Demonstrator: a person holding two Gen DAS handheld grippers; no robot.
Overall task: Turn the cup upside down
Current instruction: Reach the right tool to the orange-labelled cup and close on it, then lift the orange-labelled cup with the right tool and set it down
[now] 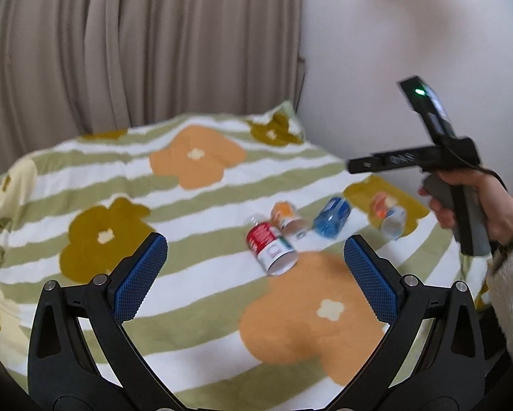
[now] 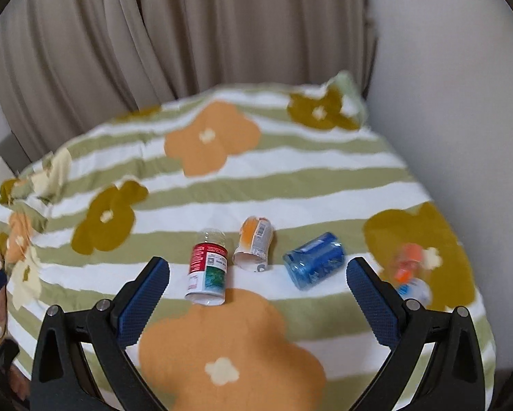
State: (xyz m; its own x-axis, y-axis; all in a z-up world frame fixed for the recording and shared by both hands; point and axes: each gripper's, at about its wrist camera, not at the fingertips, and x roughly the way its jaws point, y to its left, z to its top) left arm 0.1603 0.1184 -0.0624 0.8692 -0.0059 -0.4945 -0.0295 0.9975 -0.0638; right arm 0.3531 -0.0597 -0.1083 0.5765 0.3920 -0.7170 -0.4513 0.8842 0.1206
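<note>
Several cut-bottle cups lie on their sides on a flowered bedspread (image 1: 195,198): a red-and-white cup (image 1: 272,248) (image 2: 207,272), an orange-and-grey cup (image 1: 285,221) (image 2: 254,243), a blue cup (image 1: 332,217) (image 2: 313,260), and a clear cup with orange (image 1: 388,214) (image 2: 410,272), blurred. My left gripper (image 1: 254,257) is open and empty, held above the cloth just short of the red cup. My right gripper (image 2: 258,281) is open and empty above the cloth, short of the cups. Its body, held in a hand, shows in the left wrist view (image 1: 455,171).
The bedspread (image 2: 222,178) has green and white stripes with orange and brown flowers. Beige curtains (image 1: 136,41) hang behind the bed and a white wall (image 1: 410,27) runs along its right side. The bed's right edge (image 2: 475,294) drops off near the clear cup.
</note>
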